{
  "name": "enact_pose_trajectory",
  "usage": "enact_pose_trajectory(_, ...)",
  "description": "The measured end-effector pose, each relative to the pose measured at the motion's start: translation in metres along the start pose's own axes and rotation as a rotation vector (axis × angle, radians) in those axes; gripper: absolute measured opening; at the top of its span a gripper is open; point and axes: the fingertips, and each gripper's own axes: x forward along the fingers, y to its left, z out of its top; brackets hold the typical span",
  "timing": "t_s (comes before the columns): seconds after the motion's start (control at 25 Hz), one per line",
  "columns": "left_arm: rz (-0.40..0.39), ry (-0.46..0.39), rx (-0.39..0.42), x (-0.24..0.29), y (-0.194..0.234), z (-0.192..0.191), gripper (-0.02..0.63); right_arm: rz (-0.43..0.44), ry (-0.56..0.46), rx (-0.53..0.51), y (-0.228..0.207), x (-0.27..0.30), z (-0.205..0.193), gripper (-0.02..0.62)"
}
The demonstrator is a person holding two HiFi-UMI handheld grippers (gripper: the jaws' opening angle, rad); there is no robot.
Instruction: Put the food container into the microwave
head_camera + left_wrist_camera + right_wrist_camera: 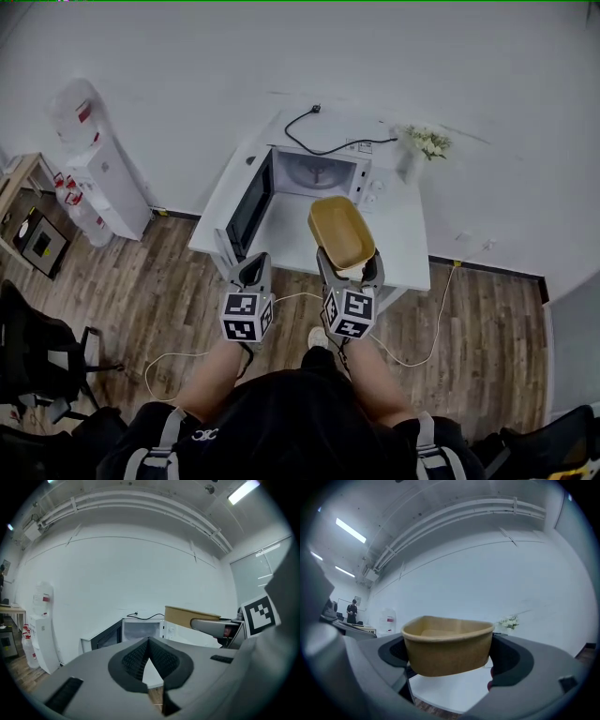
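Note:
A tan, empty food container (341, 230) hangs in front of the white table, my right gripper (349, 262) shut on its near end. In the right gripper view the container (447, 644) fills the space between both pads. The white microwave (319, 174) stands on the table beyond it, its dark door (248, 206) swung open to the left and its cavity bare. My left gripper (253, 266) floats beside the right one, shut and holding nothing; its own view shows the jaws (149, 641) meeting, with the microwave (140, 631) ahead and the container (187, 617) at the right.
The white table (405, 246) holds a vase of white flowers (420, 150) right of the microwave. A black cable (328, 146) lies on the microwave's top. A water dispenser (98, 178) stands at the left wall. A black chair (37, 356) and a floor cable (441, 319) are nearby.

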Motion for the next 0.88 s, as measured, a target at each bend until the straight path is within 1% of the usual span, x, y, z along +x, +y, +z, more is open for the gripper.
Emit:
enact_pose_trajectory(0.16, 0.005, 0.008, 0.019, 0.057, 0.001, 0.009, 0.002, 0.016, 0.013, 0.008, -0.022, 0.053, -0.006, 0.518)
enact_pose_trajectory(0.36, 0.029, 0.036, -0.004, 0.121, 0.007, 0.016, 0.0, 0.078, 0.024, 0.001, -0.042, 0.113, -0.01, 0.518)
enact_pose_trajectory(0.56, 0.063, 0.055, -0.017, 0.181, 0.015, 0.024, 0.0, 0.132, 0.069, -0.002, -0.058, 0.172, -0.024, 0.518)
enact_pose_trajectory(0.76, 0.121, 0.079, -0.051, 0.227, 0.03, 0.027, 0.0, 0.197, 0.122, 0.004, -0.065, 0.22, -0.043, 0.518)
enact_pose_trajectory(0.88, 0.141, 0.094, -0.059, 0.247, 0.036, 0.025, 0.001, 0.227, 0.154, 0.009, -0.066, 0.241, -0.058, 0.518)
